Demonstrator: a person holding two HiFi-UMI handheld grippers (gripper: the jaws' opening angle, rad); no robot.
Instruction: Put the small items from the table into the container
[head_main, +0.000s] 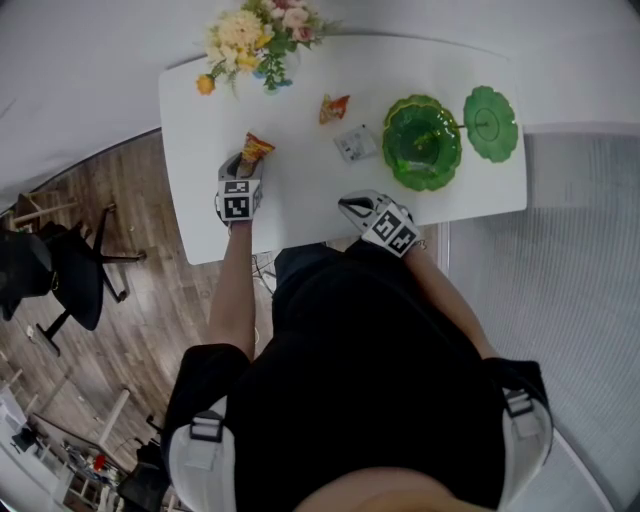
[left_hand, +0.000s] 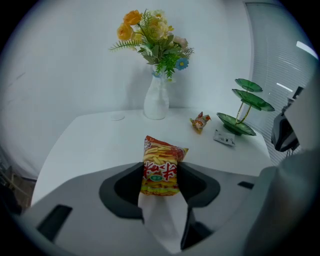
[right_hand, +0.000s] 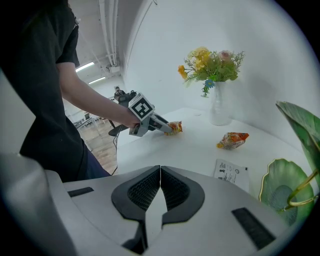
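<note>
Pinching the snack packet (left_hand: 160, 157) in the left claw (left_hand: 161, 176), well apart from the green dish (head_main: 420, 145), for carrying there, with the right claw (right_hand: 160, 187) closed empty.

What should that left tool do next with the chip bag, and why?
Probably lift the snack bag clear: the fingers of the left gripper pinch it on both sides, it sits on the white table, and the green dish stands apart.

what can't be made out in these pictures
- Left gripper view: the lower end of the snack bag is hidden between the jaws.
- Right gripper view: the print on the white sachet is too small to read.
- Right gripper view: the green tiered dish is cut off by the right edge.
</note>
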